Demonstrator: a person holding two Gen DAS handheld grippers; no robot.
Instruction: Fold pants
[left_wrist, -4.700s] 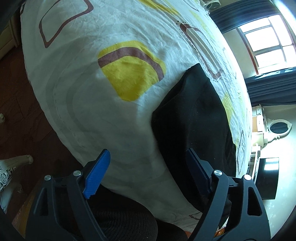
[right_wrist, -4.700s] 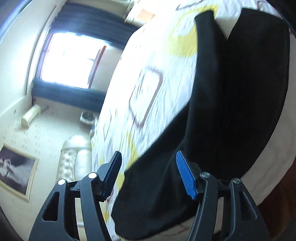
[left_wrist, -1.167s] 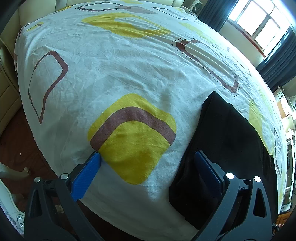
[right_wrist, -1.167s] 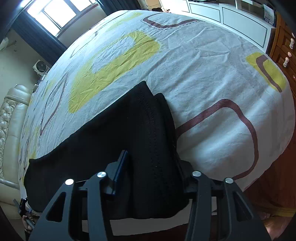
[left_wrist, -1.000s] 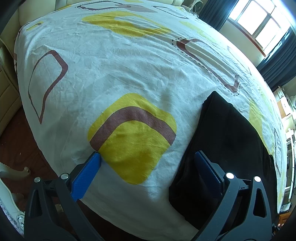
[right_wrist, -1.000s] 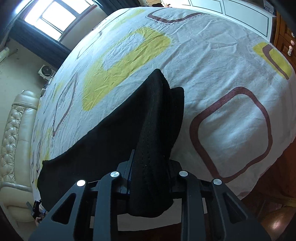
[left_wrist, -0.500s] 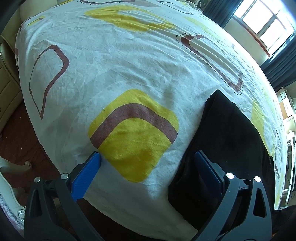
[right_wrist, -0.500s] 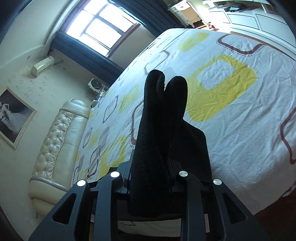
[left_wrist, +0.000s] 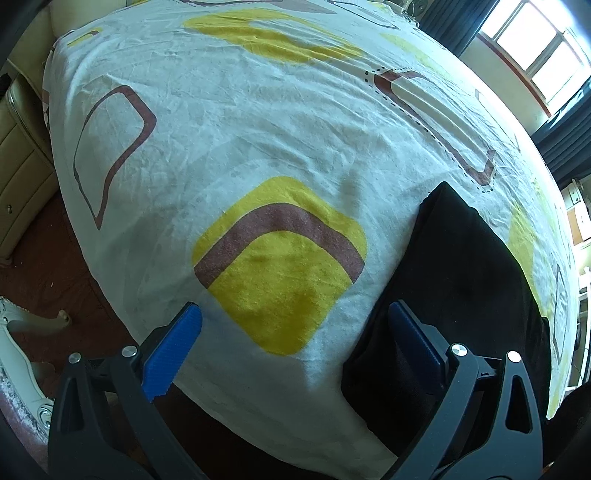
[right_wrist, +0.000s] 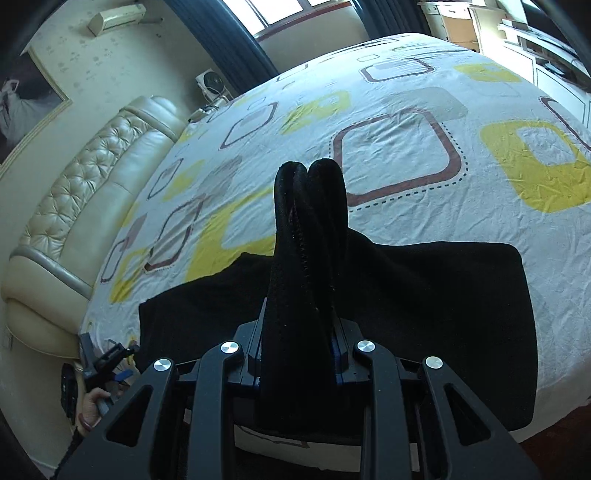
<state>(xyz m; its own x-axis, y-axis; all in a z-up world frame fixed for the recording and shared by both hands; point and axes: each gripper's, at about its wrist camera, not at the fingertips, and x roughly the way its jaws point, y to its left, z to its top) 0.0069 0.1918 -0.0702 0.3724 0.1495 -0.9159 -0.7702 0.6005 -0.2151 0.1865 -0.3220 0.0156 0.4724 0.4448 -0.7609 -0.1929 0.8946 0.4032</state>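
Right gripper (right_wrist: 299, 354) pinches pants (right_wrist: 424, 295) — apparently the hem.

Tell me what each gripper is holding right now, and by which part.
The right gripper is shut on the black pants, pinching a bunched end that sticks up past its fingers. The left gripper is open and holds nothing.

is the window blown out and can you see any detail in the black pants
Left wrist view: window overexposed white, pants a near-featureless black mass. Right wrist view: stitching shows on the pinched fold in the right hand-held gripper; bedsheet bows from fisheye.
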